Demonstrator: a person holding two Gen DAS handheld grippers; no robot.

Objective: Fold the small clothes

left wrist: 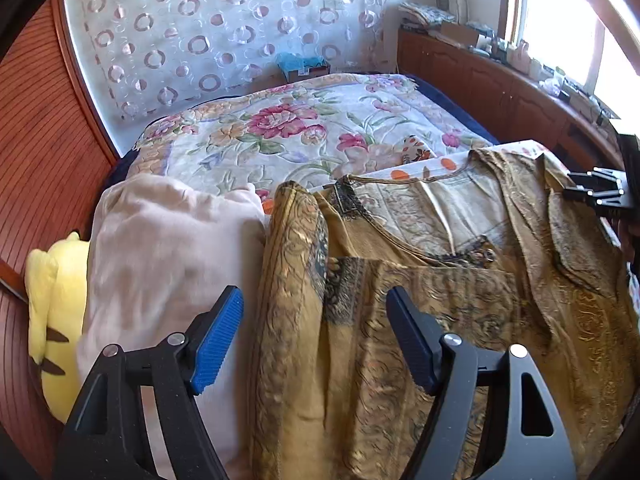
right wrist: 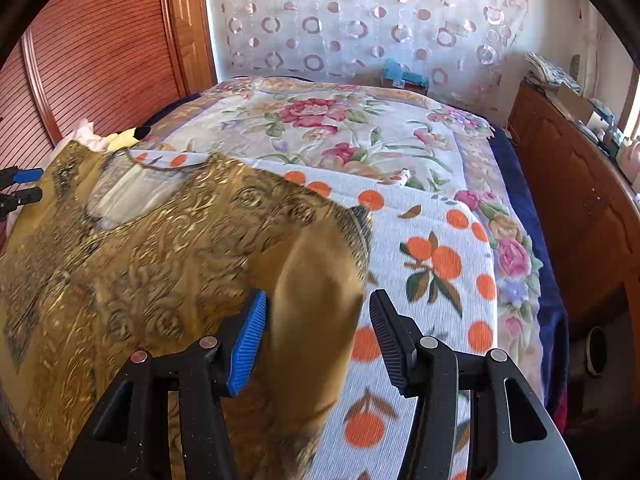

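Observation:
A golden patterned garment [left wrist: 440,280] lies spread on a white cloth with orange fruit print [right wrist: 432,264], on the bed. In the left wrist view my left gripper [left wrist: 316,340] hangs open over the garment's left side. A rolled-over sleeve [left wrist: 296,264] sits between its blue pads without being pinched. In the right wrist view my right gripper [right wrist: 318,344] is open around a raised fold of the garment [right wrist: 316,300]. The fold brushes the left pad and stays clear of the right one. Each gripper shows at the edge of the other's view: the right gripper [left wrist: 596,192] and the left gripper [right wrist: 20,188].
A pale pink cloth [left wrist: 168,264] and a yellow plush toy [left wrist: 56,300] lie left of the garment. The floral bedspread [left wrist: 300,128] stretches beyond. A wooden slatted wardrobe [right wrist: 92,48] stands at the left. A low wooden cabinet [right wrist: 580,200] with clutter on top runs along the right.

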